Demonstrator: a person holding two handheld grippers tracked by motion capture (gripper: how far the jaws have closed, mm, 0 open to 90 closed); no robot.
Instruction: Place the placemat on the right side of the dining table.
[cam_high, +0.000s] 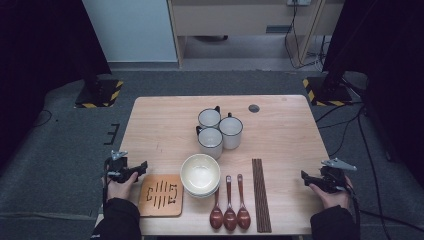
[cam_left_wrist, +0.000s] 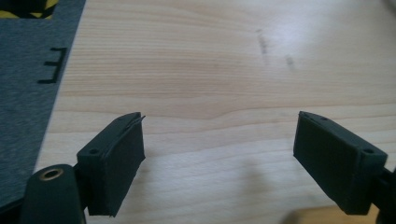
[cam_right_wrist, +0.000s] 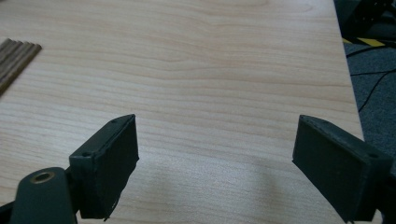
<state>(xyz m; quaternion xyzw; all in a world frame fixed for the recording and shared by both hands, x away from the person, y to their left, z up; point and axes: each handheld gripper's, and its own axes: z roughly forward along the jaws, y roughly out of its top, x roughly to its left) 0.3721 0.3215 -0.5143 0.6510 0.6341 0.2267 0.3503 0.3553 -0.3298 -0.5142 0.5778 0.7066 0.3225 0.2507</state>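
At the table's (cam_high: 165, 120) left edge, near its front corner, the left gripper (cam_high: 142, 166) lies level, jaws apart, empty, just beside the wooden trivet (cam_high: 161, 196). At the right edge, the right gripper (cam_high: 303, 175) is level, jaws wide, empty, near the chopsticks (cam_high: 261, 195).

No words, brand names or numbers can be read anywhere. The nearest thing to a sign is the dark line pattern cut into the wooden trivet (cam_high: 160, 195) (straight bars with hooked corners, too small to tell whether it is a character or plain ornament). Yellow-and-black hazard stripes mark the stand base at the left (cam_high: 98, 93) and the stand base at the right (cam_high: 327, 91), both on the floor beyond the tabletop (cam_high: 165, 125).
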